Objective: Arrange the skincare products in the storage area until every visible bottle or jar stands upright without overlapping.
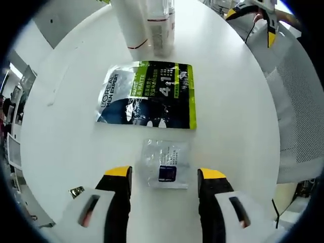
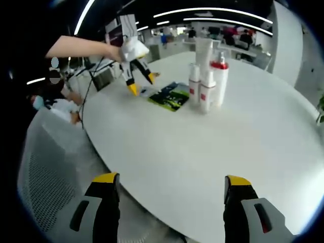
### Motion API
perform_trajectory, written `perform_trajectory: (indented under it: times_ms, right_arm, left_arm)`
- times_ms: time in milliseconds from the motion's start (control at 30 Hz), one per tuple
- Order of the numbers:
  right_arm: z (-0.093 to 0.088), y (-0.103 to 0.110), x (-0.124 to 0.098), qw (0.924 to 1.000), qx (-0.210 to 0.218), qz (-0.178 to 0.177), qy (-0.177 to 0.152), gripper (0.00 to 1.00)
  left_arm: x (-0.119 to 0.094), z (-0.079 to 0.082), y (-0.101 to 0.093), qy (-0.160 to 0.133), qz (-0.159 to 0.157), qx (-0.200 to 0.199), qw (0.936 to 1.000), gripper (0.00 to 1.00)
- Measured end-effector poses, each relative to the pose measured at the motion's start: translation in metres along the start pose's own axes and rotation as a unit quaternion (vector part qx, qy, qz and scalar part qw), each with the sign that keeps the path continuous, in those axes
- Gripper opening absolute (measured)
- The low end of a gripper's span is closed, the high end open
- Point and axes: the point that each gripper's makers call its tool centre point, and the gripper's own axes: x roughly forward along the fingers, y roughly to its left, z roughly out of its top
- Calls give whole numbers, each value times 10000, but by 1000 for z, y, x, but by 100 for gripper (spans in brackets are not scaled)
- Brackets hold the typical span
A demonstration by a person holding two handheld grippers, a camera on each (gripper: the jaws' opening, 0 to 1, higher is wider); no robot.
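My left gripper [image 1: 164, 174] hangs open right over a small clear sachet [image 1: 165, 163] with a dark blue square, lying flat on the white round table [image 1: 66, 136]. Beyond it lies a flat green, black and white mask pouch [image 1: 148, 94]. Several white bottles [image 1: 147, 23] stand upright at the far side. In the right gripper view the same bottles [image 2: 206, 76], one with a red cap, stand close together beside the pouch [image 2: 171, 95]. The left gripper [image 2: 139, 83], held by a person's hand, hovers there. My right gripper [image 2: 171, 185] is open over the near table edge, holding nothing.
A white mesh chair [image 2: 48, 167] stands by the table's near left edge, and another chair [image 1: 298, 116] to the right in the left gripper view. A wide bare stretch of tabletop [image 2: 228, 142] lies between my right gripper and the bottles. Desks and people fill the office behind.
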Motion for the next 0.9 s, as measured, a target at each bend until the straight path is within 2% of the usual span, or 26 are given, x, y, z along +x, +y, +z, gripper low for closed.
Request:
perform_trajectory:
  times_ms: [133,267,367,433,500,600,700,867,900]
  right_arm:
    - [0,0,0,10000,-12,5,-8,89]
    - [1,0,0,10000,-6,9,-41,89]
    - [1,0,-1,10000,-7,13,-41,89]
    - [2,1,-1,10000,-14,27,-40,89]
    - [2,2,0,10000,-26,52,-40,89]
    - [1,3,0,9999,-77,72,-18,89]
    - [1,4,0,9999,-95,79,-19,89]
    - [1,4,0,9999,-102,85,-28,89]
    - [1,4,0,9999,-108,79,-19,88]
  left_arm:
    - [-6,-6,-3,-63,62,-317,9995,49]
    - [-11,-8,-8,-225,134,-666,9974,55]
    - [-17,-5,-14,-558,192,-1096,9922,58]
    - [-20,-6,-17,-676,241,-1332,9885,59]
    - [-22,-10,-18,-785,337,-1630,9829,62]
    - [-26,-12,-24,-1105,395,-2187,9687,66]
    - [-30,-16,-31,-1292,446,-2581,9564,68]
    - [-37,-25,-44,-1396,619,-2915,9443,72]
    - [-39,-25,-47,-1480,647,-3034,9391,73]
